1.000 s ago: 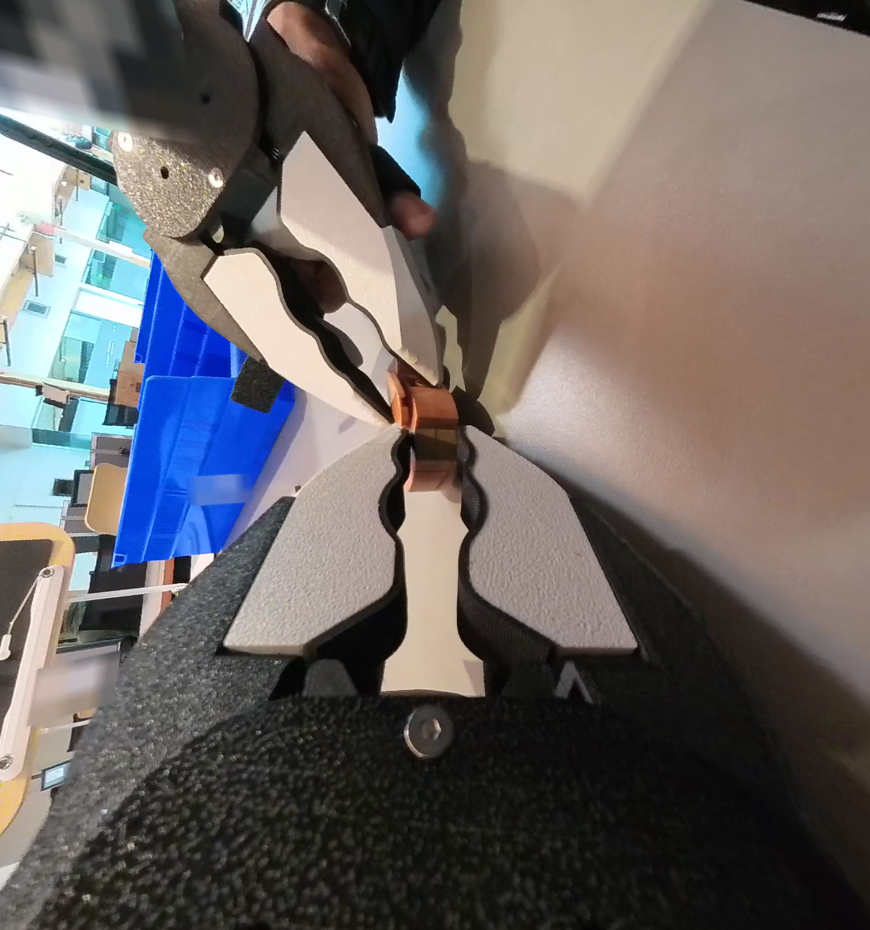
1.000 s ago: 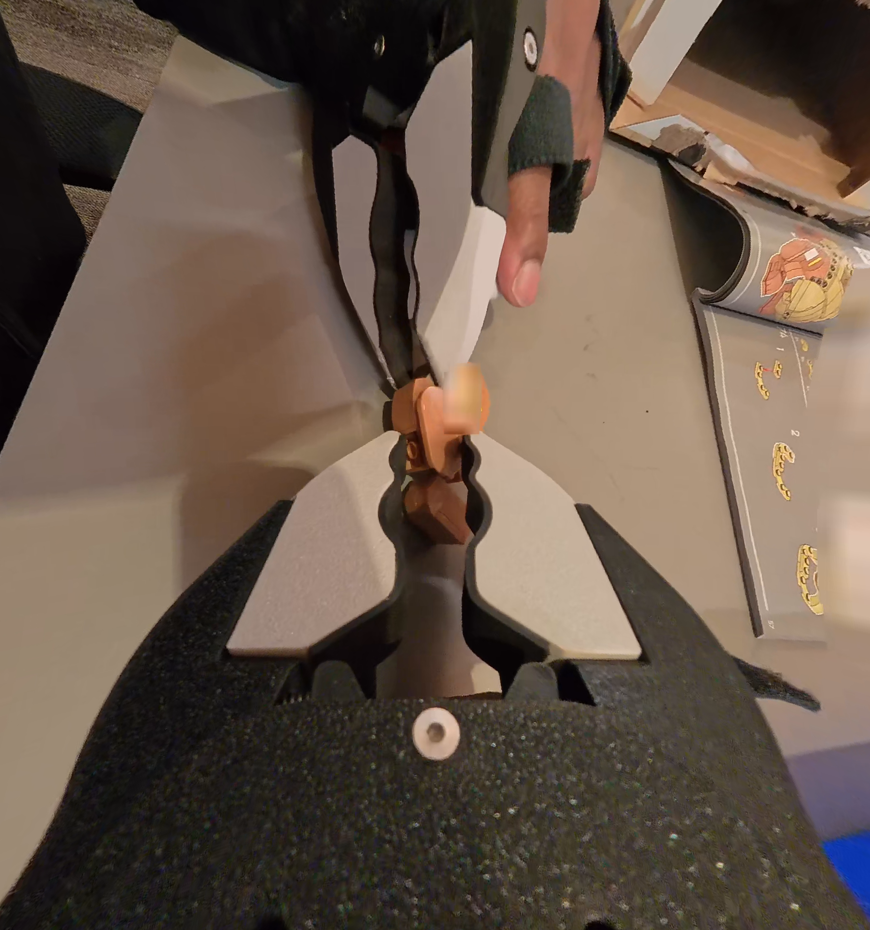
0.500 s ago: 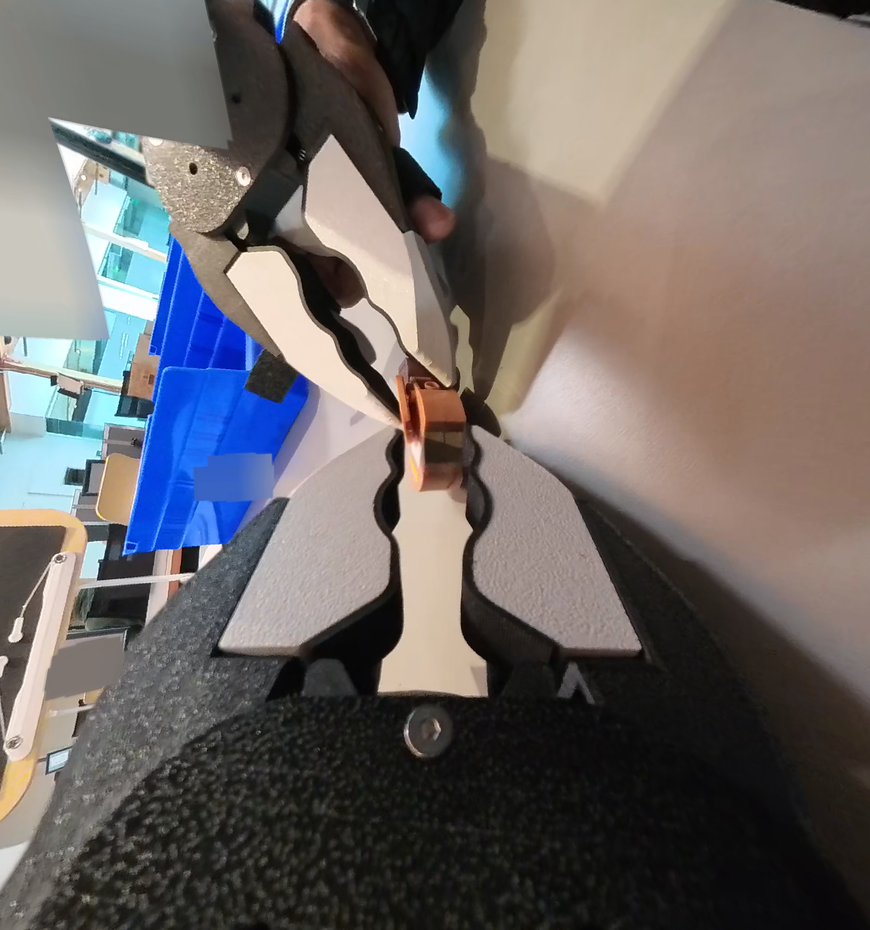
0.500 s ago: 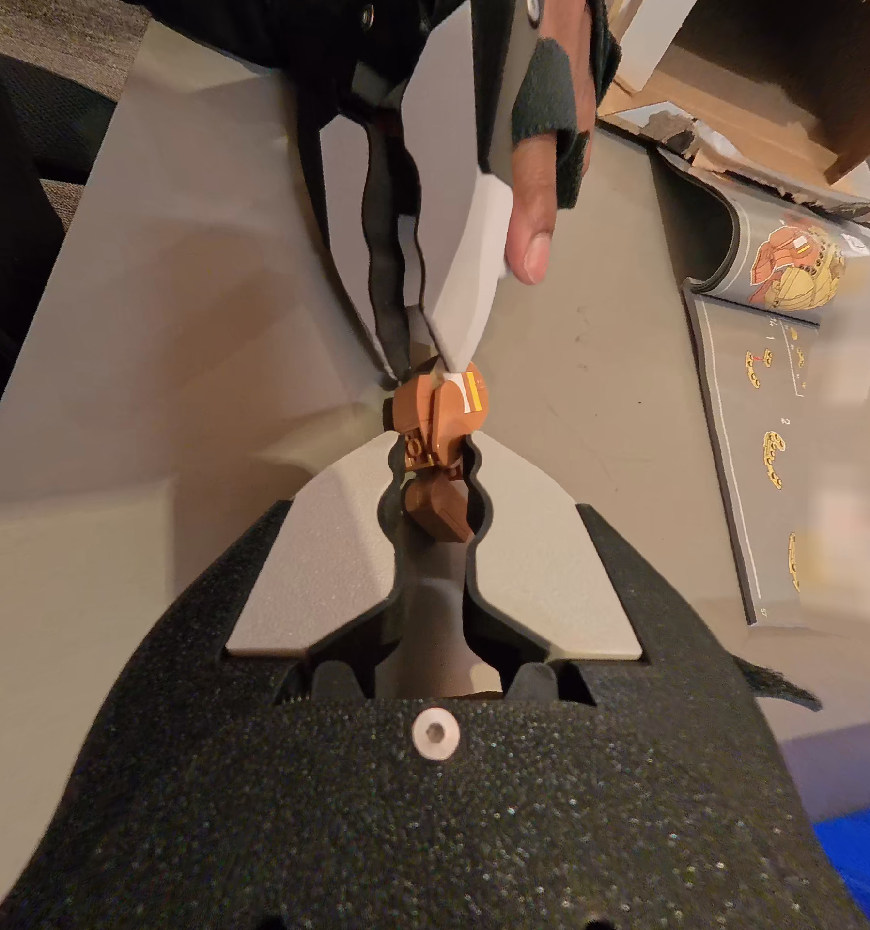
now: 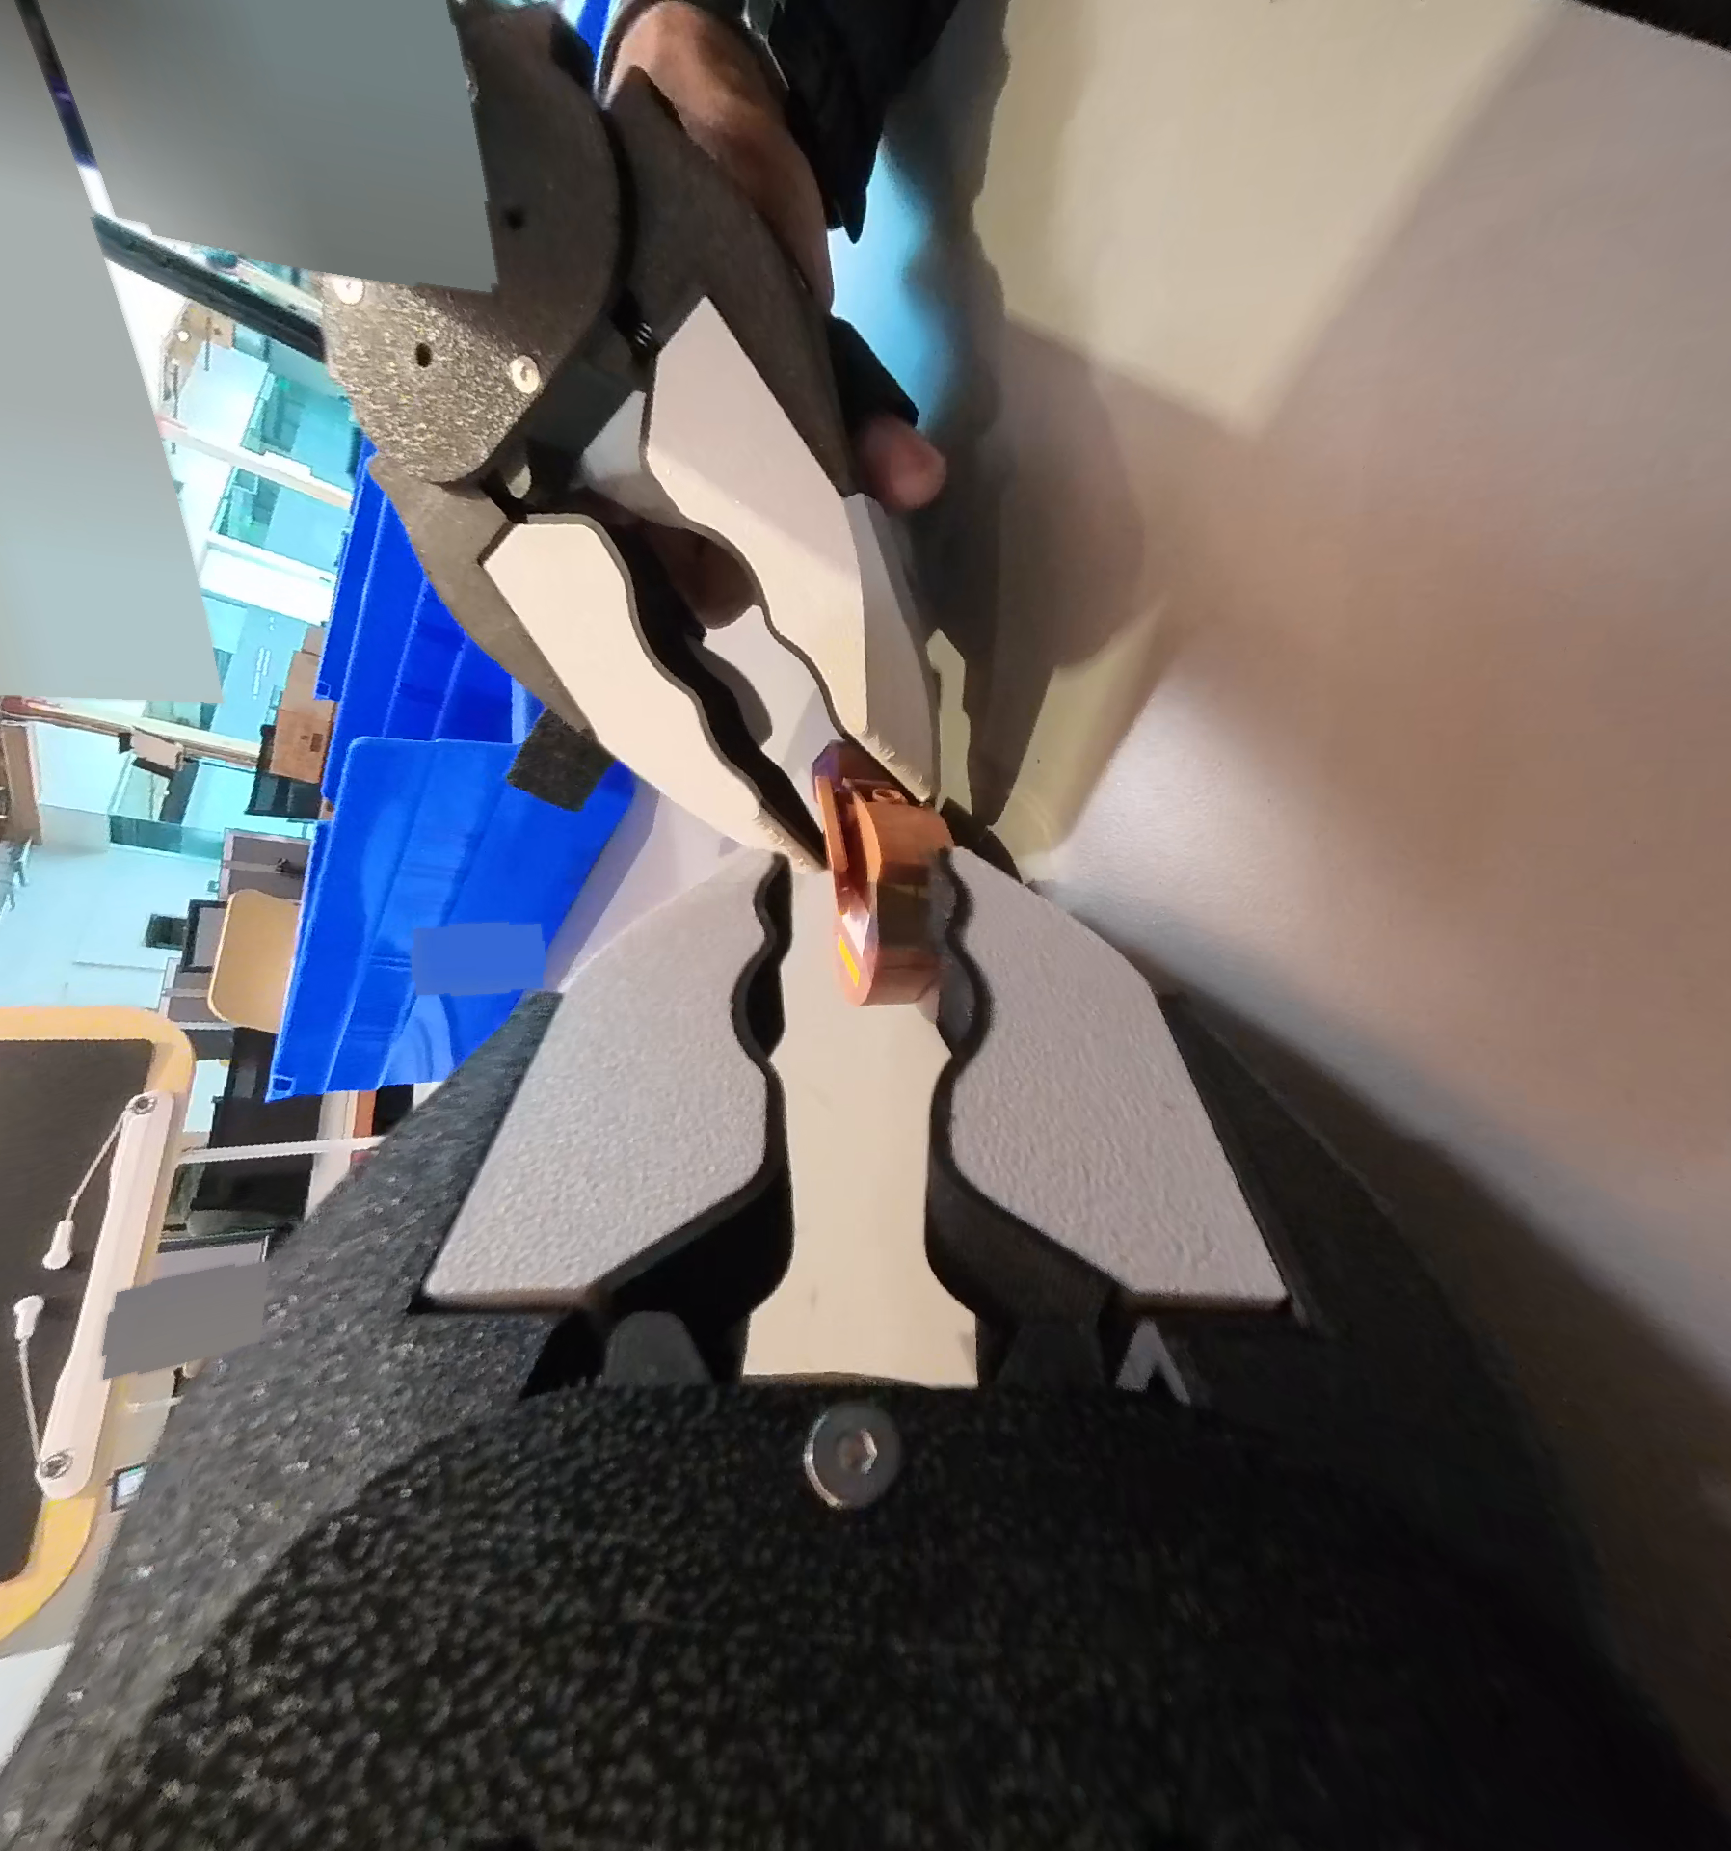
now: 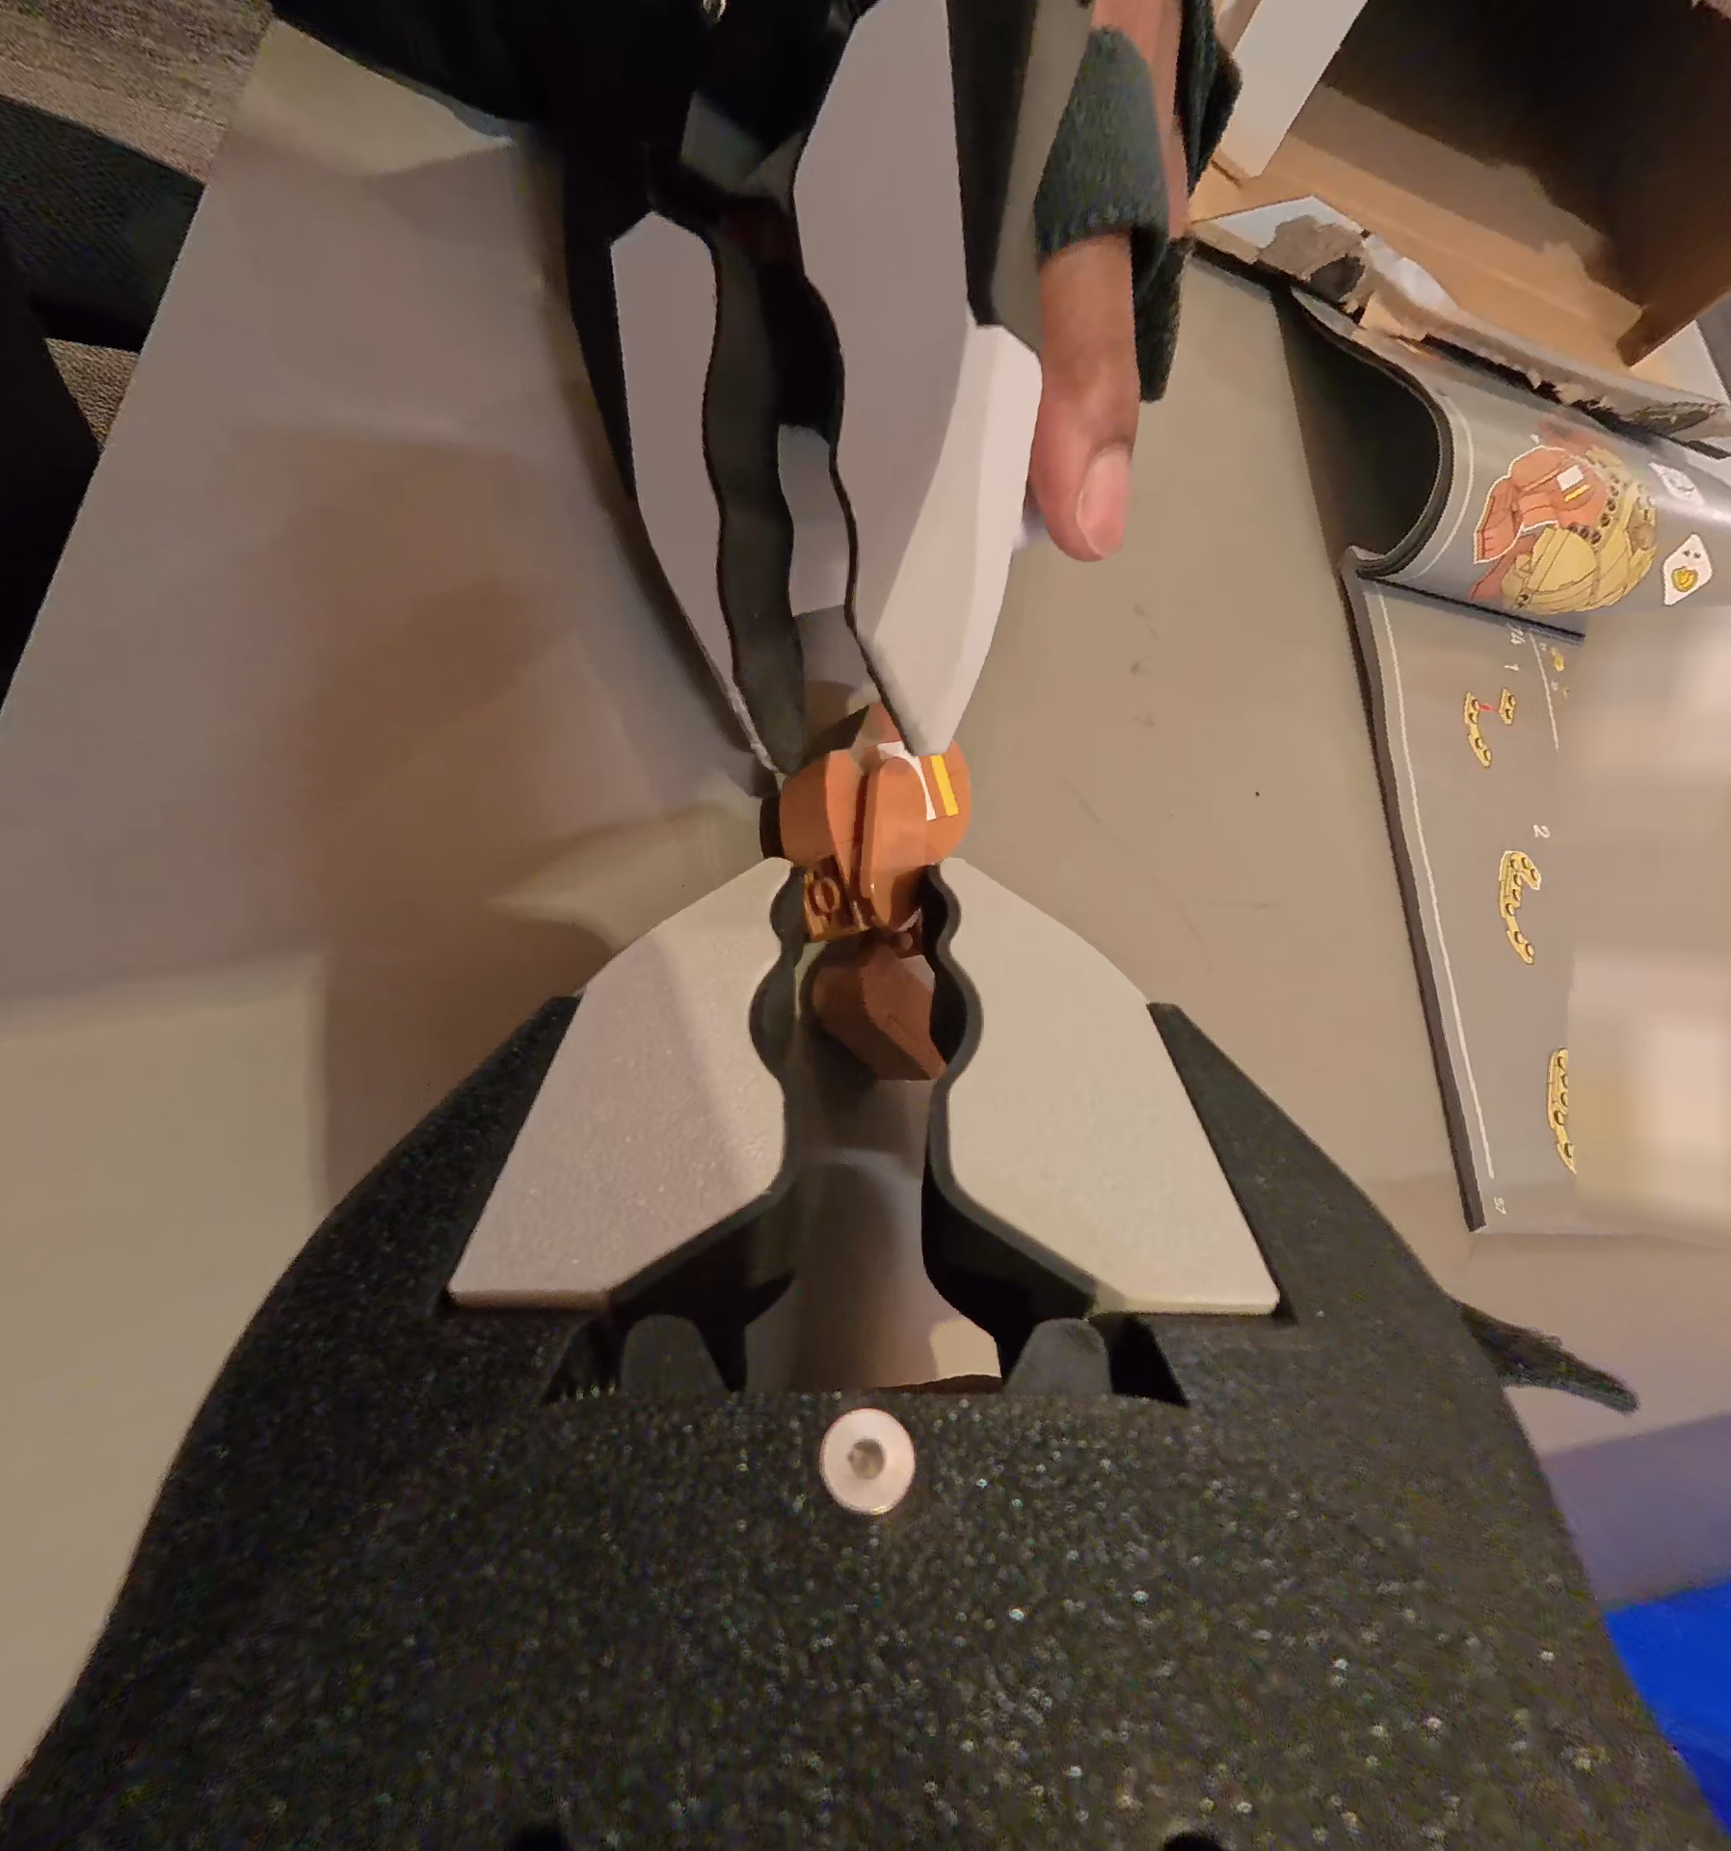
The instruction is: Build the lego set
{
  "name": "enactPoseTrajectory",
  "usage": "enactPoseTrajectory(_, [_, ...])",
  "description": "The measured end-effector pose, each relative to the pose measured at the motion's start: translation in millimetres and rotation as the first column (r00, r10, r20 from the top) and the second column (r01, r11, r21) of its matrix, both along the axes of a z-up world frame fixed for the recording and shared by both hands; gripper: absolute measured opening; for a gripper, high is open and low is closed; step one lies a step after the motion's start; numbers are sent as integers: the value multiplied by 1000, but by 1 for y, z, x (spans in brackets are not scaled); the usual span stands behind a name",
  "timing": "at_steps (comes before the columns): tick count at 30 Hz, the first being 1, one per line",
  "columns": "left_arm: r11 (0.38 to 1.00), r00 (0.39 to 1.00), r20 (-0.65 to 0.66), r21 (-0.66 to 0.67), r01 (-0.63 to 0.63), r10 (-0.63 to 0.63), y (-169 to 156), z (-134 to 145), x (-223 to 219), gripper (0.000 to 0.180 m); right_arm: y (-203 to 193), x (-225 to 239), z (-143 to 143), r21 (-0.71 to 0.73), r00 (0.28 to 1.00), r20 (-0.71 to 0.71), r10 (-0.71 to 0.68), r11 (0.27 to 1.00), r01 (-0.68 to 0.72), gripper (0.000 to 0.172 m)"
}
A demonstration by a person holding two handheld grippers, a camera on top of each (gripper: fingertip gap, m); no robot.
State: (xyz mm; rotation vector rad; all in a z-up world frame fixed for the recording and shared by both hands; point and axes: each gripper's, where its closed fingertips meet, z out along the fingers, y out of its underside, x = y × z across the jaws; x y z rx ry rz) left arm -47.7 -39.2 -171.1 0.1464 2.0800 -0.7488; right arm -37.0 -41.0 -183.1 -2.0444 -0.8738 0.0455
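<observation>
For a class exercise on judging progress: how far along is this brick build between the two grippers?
Done: several brown bricks already sit joined as one cluster. In hand: the right gripper clamps its lower part; the left gripper stands around its rounded end, one pad clear of it, so not gripping. Left: cannot tell; a booklet lies open on the table nearby.

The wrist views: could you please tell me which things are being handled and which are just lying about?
Handled: brown brick assembly, gripped by right gripper; left gripper open around it.
Lying about: instruction booklet, cardboard box, blue bins, table.
</observation>
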Motion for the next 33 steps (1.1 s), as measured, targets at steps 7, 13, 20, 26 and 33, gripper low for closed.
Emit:
enactPoseTrajectory(7, [1000, 999, -48, -9, -3, 3, -3, -2, -1, 36, -1, -1, 0, 7, 1000, 8, 10, 1000, -10, 21])
enactPoseTrajectory(13, [999, 999, -44, 43, -20, 22, -4, -10, 3, 29, -1, -2, 0, 10, 1000, 12, 13, 1000, -14, 21])
enactPoseTrajectory(20, [994, 1000, 2, 107, -22, 22, -4, -13, 5, 25, -1, -1, 0, 7, 1000, 4, 11, 1000, -11, 21])
enactPoseTrajectory(26, [997, 1000, -11, 71, -24, 25, -1, -12, 6, 23, 0, 1, 2, 39, 999, 29, 15, 999, -16, 24])
enactPoseTrajectory(33, [999, 998, -54, 34, -28, 29, -1, -12, 6, 23, -2, 4, 4, 101, 994, 92, 60, 992, -69, 29])
